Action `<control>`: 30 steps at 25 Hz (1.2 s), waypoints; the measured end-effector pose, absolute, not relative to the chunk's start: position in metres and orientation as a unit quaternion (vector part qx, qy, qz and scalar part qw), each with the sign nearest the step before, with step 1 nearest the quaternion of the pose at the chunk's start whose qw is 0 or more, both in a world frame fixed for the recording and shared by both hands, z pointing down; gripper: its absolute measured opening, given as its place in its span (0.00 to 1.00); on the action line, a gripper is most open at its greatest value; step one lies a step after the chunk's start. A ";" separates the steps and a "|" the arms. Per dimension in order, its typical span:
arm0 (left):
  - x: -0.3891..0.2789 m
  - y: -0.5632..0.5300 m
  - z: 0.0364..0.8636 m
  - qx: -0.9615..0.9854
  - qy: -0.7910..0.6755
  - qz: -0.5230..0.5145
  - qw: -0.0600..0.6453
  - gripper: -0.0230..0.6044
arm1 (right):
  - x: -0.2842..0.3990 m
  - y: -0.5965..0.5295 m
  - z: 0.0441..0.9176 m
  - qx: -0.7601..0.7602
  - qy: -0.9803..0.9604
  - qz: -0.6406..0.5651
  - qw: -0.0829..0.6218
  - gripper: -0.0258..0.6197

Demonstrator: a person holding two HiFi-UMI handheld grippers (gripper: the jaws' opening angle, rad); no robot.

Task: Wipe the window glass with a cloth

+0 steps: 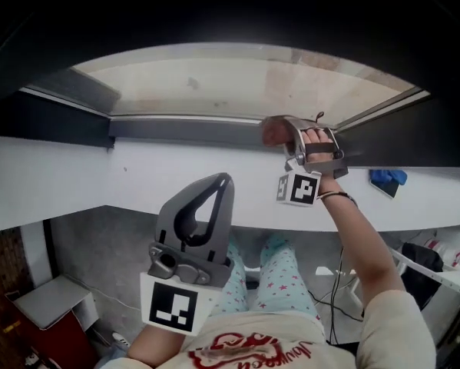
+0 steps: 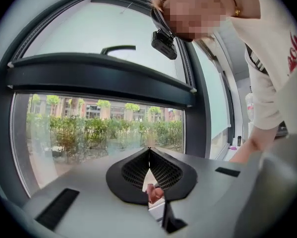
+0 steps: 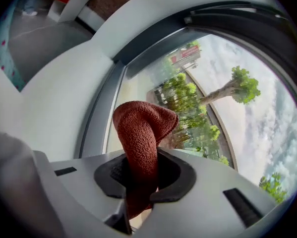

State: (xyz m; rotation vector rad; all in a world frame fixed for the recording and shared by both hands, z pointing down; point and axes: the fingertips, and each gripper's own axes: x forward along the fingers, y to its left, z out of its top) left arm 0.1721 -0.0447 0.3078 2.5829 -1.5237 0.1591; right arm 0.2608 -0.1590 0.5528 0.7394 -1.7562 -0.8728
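My right gripper reaches out to the lower edge of the window glass and is shut on a rust-red cloth. In the right gripper view the cloth sticks up from between the jaws, its folded end close to the glass near the frame's bottom corner. My left gripper hangs back over the white sill, away from the glass. Its jaws meet at the tips with nothing between them.
A dark window frame runs along the base of the glass. A blue object lies on the sill to the right. Below the sill are the person's legs, a red-and-white box at left and cables.
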 end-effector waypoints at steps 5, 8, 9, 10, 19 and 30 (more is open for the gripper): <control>0.174 -0.045 0.255 0.864 -0.504 0.012 0.021 0.07 | 0.240 -0.156 0.402 0.349 -0.707 -0.454 0.414 0.17; 0.167 -0.040 0.241 0.862 -0.506 0.010 0.021 0.07 | 0.228 -0.159 0.366 0.360 -0.683 -0.491 0.404 0.17; 0.164 -0.039 0.237 0.862 -0.506 0.011 0.019 0.07 | 0.226 -0.162 0.355 0.372 -0.677 -0.495 0.399 0.17; 0.160 -0.038 0.233 0.862 -0.506 0.011 0.015 0.07 | 0.225 -0.165 0.343 0.386 -0.672 -0.496 0.392 0.17; 0.129 -0.036 0.229 0.872 -0.490 0.027 0.004 0.07 | 0.198 -0.164 0.272 0.443 -0.649 -0.512 0.349 0.17; 0.097 -0.038 0.233 0.876 -0.482 0.019 0.008 0.07 | 0.191 -0.186 0.273 0.474 -0.604 -0.539 0.347 0.17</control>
